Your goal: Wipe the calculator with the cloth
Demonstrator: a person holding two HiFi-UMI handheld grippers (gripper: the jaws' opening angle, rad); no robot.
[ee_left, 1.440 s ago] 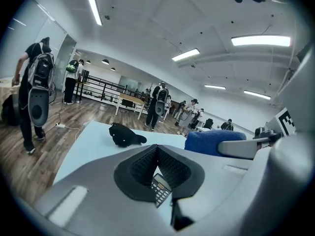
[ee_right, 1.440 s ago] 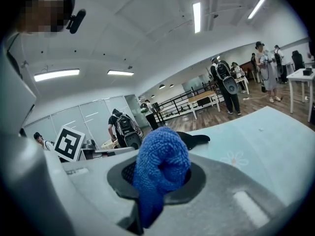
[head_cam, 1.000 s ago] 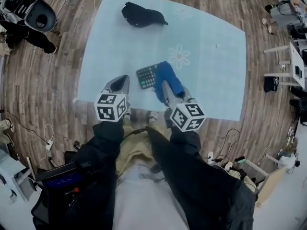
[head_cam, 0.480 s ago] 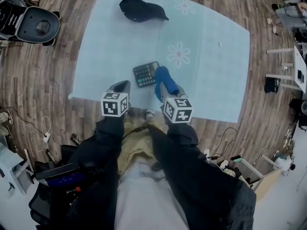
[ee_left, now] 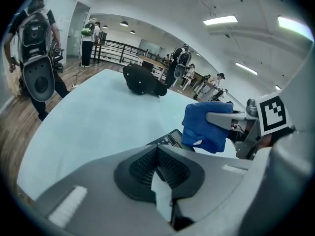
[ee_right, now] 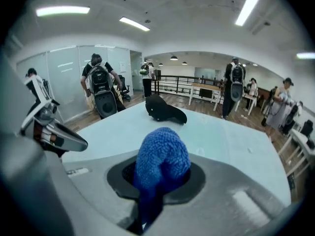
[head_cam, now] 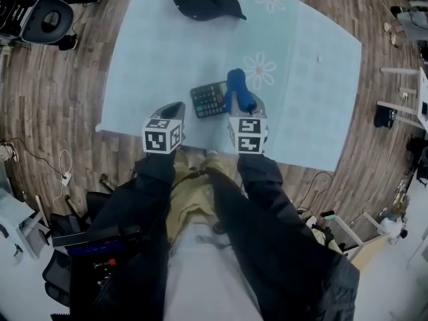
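Right gripper [head_cam: 236,103] is clamped on the cloth [head_cam: 239,89], centre frame, right at the calculator's [head_cam: 208,99] right edge on the tabletop [head_cam: 147,59]. Left gripper [head_cam: 175,108] is clenched, empty, lower left of the calculator.

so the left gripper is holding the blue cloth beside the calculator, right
No, it is the right gripper whose jaws are shut on the blue cloth beside the calculator; the right gripper view shows it.
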